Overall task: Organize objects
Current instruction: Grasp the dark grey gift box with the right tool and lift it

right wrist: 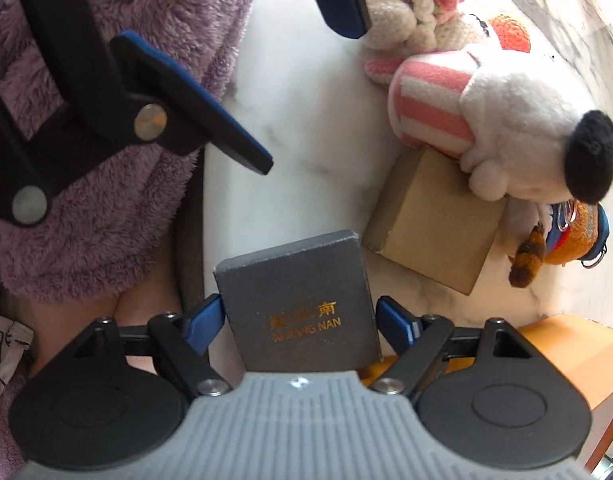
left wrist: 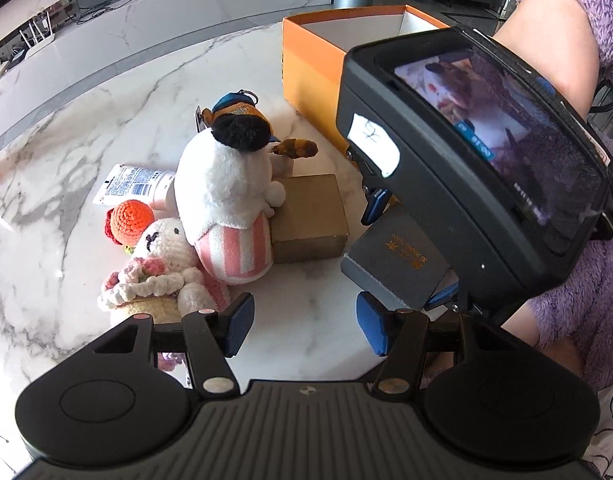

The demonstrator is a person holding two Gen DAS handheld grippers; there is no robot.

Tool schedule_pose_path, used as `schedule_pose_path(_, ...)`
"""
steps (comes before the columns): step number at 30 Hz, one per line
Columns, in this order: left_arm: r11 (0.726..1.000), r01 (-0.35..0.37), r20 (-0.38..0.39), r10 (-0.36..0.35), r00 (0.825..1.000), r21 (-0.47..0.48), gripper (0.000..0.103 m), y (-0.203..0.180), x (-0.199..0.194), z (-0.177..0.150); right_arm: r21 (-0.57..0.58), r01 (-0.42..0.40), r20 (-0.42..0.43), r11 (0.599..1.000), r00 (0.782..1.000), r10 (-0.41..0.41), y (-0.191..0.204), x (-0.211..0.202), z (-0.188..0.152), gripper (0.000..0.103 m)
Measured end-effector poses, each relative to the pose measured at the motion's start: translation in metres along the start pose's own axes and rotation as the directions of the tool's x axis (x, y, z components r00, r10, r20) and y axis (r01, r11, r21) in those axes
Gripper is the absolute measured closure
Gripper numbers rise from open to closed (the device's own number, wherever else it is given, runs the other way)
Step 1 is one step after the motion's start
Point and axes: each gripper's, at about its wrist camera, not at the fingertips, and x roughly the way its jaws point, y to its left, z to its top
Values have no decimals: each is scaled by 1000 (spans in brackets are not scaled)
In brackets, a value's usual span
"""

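I see the big white marble worktop (left wrist: 106, 128) under everything. At its far side stands the orange box (left wrist: 310, 68), with its top open and white walls inside. Next in size is the white plush dog (left wrist: 226, 184) in pink and white striped pants; it leans over the brown cardboard box (left wrist: 310, 216), and one paw rests on the box lid. Beside the dog sits the knitted bunny (left wrist: 166, 268), touching the dog's striped pants. An orange knitted ball (left wrist: 131, 216) sits just behind the bunny. A white tube with blue print (left wrist: 138, 188) lies flat behind the ball. A small toy in blue and orange (left wrist: 242, 108) lies behind the dog, near the orange box.

My right tongs (right wrist: 298, 320) are closed on the gray box (right wrist: 302, 304) with gold letters, one blue pad on each side of it. The gray box is right beside the brown box, near the worktop edge; I cannot tell if it is touching the worktop.

My left tongs (left wrist: 304, 326) are open with nothing between them, above bare marble near the bunny.
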Motion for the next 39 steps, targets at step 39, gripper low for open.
schedule_pose_path(39, 995, 49, -1, -49, 999, -85, 24, -4, 42, 54, 539, 90, 261, 837, 927, -268, -14, -151, -166, 22)
